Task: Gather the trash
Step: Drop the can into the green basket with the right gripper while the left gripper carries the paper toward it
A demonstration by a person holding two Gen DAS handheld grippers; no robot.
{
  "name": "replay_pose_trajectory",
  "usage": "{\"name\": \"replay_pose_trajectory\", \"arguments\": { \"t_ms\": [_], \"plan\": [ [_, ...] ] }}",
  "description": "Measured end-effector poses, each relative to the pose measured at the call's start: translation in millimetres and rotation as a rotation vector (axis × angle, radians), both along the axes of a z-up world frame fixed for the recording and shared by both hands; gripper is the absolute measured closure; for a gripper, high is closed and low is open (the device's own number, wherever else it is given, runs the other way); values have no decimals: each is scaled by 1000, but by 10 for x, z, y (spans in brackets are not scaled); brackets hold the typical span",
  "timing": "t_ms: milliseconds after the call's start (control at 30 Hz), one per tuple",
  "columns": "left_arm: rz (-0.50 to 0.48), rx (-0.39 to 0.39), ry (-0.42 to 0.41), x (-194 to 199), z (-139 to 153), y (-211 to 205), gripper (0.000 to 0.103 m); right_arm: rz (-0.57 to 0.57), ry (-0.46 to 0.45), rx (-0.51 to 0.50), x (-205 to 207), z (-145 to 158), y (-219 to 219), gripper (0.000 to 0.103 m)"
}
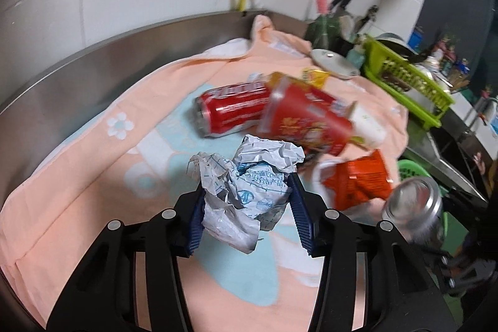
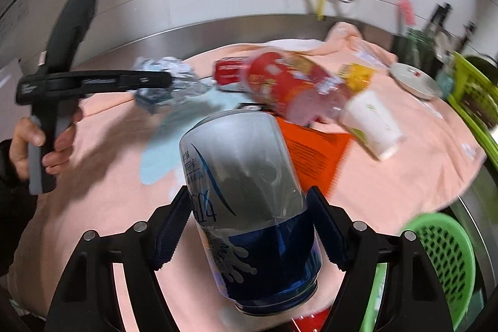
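My left gripper [image 1: 247, 207] is shut on a crumpled white paper wrapper [image 1: 246, 192] and holds it above the pink towel [image 1: 93, 176]; it also shows in the right wrist view [image 2: 168, 83] at the left. My right gripper [image 2: 249, 226] is shut on a silver and blue can [image 2: 246, 192], also seen in the left wrist view [image 1: 414, 204]. On the towel lie a red can [image 1: 230, 111], a red cup noodle container [image 1: 308, 120], a white paper cup [image 2: 370, 123] and an orange wrapper [image 1: 358, 179].
A green basket [image 2: 442, 254] sits below the towel's right edge. A green dish rack [image 1: 411, 80] and a white lid [image 1: 334, 59] stand at the back right. A steel counter rim [image 1: 93, 58] and tiled wall lie behind.
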State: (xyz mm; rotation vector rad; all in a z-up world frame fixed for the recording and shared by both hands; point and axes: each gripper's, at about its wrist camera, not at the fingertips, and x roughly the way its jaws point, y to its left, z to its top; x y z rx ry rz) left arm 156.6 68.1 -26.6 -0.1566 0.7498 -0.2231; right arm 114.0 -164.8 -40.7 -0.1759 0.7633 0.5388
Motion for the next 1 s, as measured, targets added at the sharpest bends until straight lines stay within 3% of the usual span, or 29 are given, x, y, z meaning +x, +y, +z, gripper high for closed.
{"name": "replay_pose_trajectory", "arguments": {
  "t_ms": [300,567,1000],
  "plan": [
    [-166,-8,-39,-116,196,-805,54,-269,20,2,-29,-74,-1188,31],
    [-308,-7,-16,-97,150,-1679,54,-497,127,-29,-9,-518,-2188,31],
    [-415,2,43,-13,-26,-2492,54,-587,265,2,101,-1144,-2560,31]
  ]
}}
